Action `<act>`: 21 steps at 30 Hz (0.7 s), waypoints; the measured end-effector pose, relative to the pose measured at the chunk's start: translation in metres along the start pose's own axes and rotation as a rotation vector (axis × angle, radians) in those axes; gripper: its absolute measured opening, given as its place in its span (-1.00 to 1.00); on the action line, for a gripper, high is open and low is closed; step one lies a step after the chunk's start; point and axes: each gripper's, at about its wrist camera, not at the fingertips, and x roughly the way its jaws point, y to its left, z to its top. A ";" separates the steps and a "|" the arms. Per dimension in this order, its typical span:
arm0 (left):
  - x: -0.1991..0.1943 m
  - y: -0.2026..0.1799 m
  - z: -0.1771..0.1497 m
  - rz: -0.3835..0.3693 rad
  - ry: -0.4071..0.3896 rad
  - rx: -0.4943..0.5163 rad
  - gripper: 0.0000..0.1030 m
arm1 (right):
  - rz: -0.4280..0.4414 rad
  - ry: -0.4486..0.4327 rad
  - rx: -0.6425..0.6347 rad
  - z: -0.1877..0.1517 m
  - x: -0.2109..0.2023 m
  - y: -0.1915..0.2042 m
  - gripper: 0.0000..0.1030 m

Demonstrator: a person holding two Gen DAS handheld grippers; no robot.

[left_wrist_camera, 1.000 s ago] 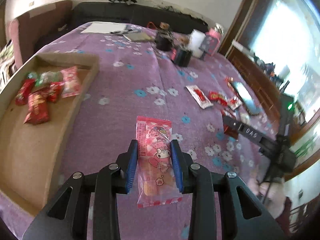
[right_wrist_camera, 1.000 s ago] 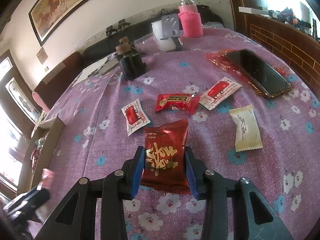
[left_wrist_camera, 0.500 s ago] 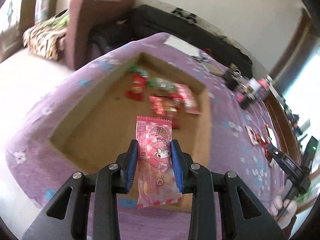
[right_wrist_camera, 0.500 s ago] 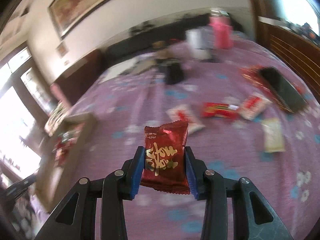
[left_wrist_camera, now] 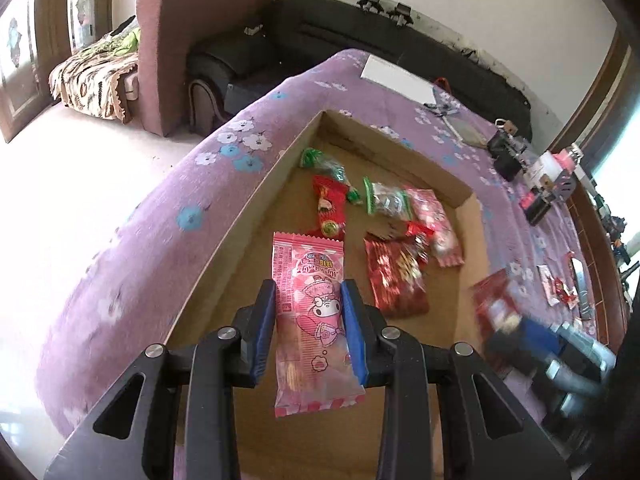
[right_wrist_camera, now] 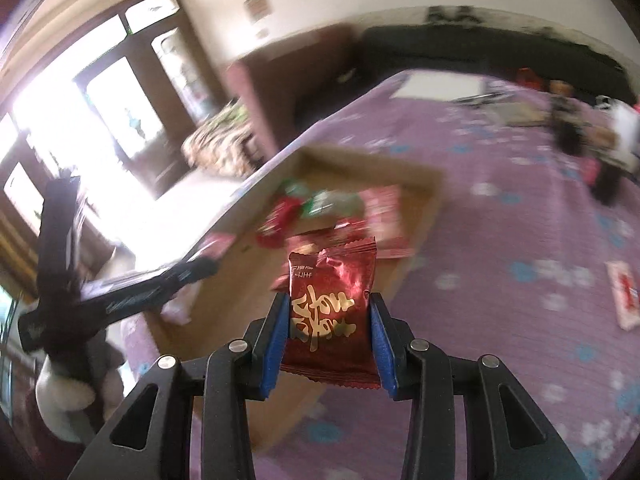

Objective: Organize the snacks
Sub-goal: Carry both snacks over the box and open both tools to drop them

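My left gripper [left_wrist_camera: 308, 304] is shut on a pink cartoon snack packet [left_wrist_camera: 310, 320] and holds it above the near part of a shallow cardboard tray [left_wrist_camera: 256, 208]. Several snacks lie in the tray, among them a red foil packet [left_wrist_camera: 394, 280] and a green packet [left_wrist_camera: 386, 199]. My right gripper [right_wrist_camera: 329, 318] is shut on a dark red foil packet with gold lettering [right_wrist_camera: 332, 312], near the tray's right rim [right_wrist_camera: 424, 208]. The right gripper shows blurred in the left wrist view [left_wrist_camera: 516, 332]; the left gripper shows in the right wrist view [right_wrist_camera: 120, 296].
The tray sits on a table with a purple flowered cloth [left_wrist_camera: 192, 216]. More snack packets [left_wrist_camera: 558, 292] lie at the table's right. Black boxes [left_wrist_camera: 506, 152], a pink bottle [left_wrist_camera: 566, 160] and white paper [left_wrist_camera: 396, 78] stand farther back. A sofa [left_wrist_camera: 200, 40] is behind.
Both grippers have swung left from the open table to the tray, each still holding its packet. The left one has moved in over the tray; the right one has come up to its right rim.
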 end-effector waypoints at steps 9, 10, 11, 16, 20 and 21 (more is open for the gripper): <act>0.029 0.007 0.007 0.011 0.060 -0.009 -0.41 | 0.023 0.107 -0.025 0.002 0.058 0.024 -0.24; 0.030 0.008 0.008 0.010 0.063 -0.012 -0.41 | 0.023 0.114 -0.025 0.002 0.062 0.026 -0.24; 0.032 0.010 0.008 0.009 0.067 -0.014 -0.41 | 0.024 0.118 -0.025 0.003 0.065 0.027 -0.24; 0.032 0.007 0.013 0.010 0.065 -0.005 -0.38 | 0.008 0.117 -0.040 0.008 0.072 0.032 -0.24; 0.028 0.008 0.014 0.000 0.071 -0.021 -0.34 | 0.000 0.113 -0.053 0.011 0.075 0.035 -0.18; 0.024 0.007 0.013 0.003 0.064 -0.016 -0.33 | 0.000 0.110 -0.054 0.011 0.075 0.035 -0.18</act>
